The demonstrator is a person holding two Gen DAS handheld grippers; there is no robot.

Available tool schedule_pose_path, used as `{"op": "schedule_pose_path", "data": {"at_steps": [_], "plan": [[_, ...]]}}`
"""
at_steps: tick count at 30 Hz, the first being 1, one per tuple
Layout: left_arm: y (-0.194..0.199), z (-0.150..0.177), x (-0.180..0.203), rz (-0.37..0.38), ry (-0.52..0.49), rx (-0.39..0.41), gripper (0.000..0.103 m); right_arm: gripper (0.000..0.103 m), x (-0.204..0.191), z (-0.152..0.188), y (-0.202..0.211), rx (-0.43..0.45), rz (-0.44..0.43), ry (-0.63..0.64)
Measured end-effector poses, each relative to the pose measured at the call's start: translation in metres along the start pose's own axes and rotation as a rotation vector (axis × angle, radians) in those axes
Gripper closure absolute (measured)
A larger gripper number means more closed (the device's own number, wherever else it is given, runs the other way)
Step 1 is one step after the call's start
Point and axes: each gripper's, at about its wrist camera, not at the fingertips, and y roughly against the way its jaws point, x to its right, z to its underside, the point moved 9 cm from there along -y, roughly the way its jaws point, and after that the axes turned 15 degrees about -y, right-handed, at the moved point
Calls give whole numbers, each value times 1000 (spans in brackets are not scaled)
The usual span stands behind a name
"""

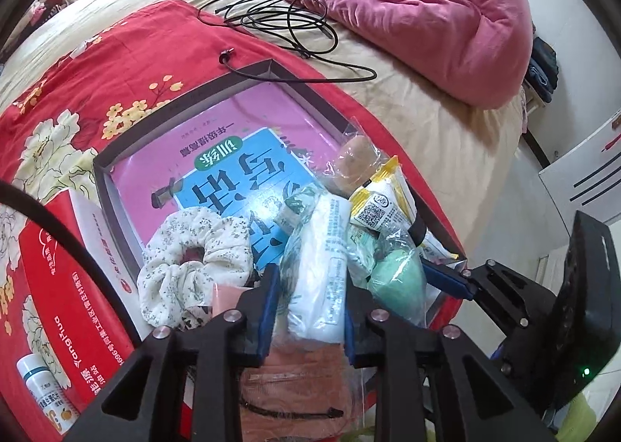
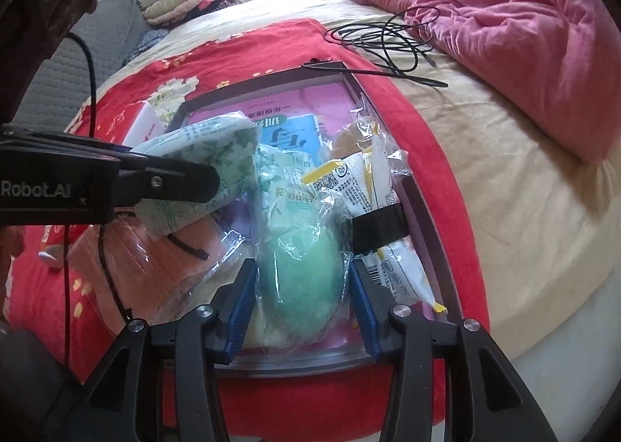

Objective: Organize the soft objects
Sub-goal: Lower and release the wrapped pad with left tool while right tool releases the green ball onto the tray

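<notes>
From the left wrist, the left gripper points steeply down at the near end of a shallow dark-rimmed box that lies on a red flowered cloth spread over the bed. Its blue pads stand at a narrow gape with a white tissue pack in green-printed wrap between them; whether the pads press on it I cannot tell. A flowered scrunchie lies just left of the pack at the box's near left corner, on a pink and blue book that covers the box floor. To the right of the pack are a green sponge in clear wrap, a yellow and white snack packet and, beyond it, a bagged bun, all along the box's right side. A pink mask pack lies under the gripper. From the right wrist, the right gripper straddles the green sponge at the box's near edge, its pads moderately apart and close to the wrapper on both sides; I cannot tell whether they grip. The tissue pack sits tilted in the left gripper's fingers above the mask pack.
</notes>
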Motion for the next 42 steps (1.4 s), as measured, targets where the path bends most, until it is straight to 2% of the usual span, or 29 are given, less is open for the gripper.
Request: {"op": "schedule_pose_path", "data": {"at_steps": [4, 7, 11, 12, 13, 21, 32, 36, 42], "plan": [[-2, 3, 1, 1, -8, -7, 68, 47, -4, -1, 7, 19, 0, 19], [1, 2, 2, 8, -4, 5, 66, 47, -6, -3, 11, 31, 0, 25], [8, 1, 3, 8, -13, 25, 54, 46, -8, -6, 17, 37, -2, 35], [9, 1, 3, 7, -14, 28, 52, 42, -9, -7, 19, 40, -1, 38], [12, 0, 3, 5, -15, 35, 52, 38, -9, -8, 20, 43, -1, 39], [22, 4, 1, 0, 2, 48, 48, 32, -9, -15, 33, 65, 4, 32], [43, 16, -4, -33, 13, 72, 45, 31, -10, -18, 46, 92, 33, 21], [53, 21, -5, -41, 16, 85, 45, 27, -10, -21, 55, 125, 58, 13], [71, 33, -8, -56, 30, 110, 45, 26, -18, -22, 66, 140, 57, 12]]}}
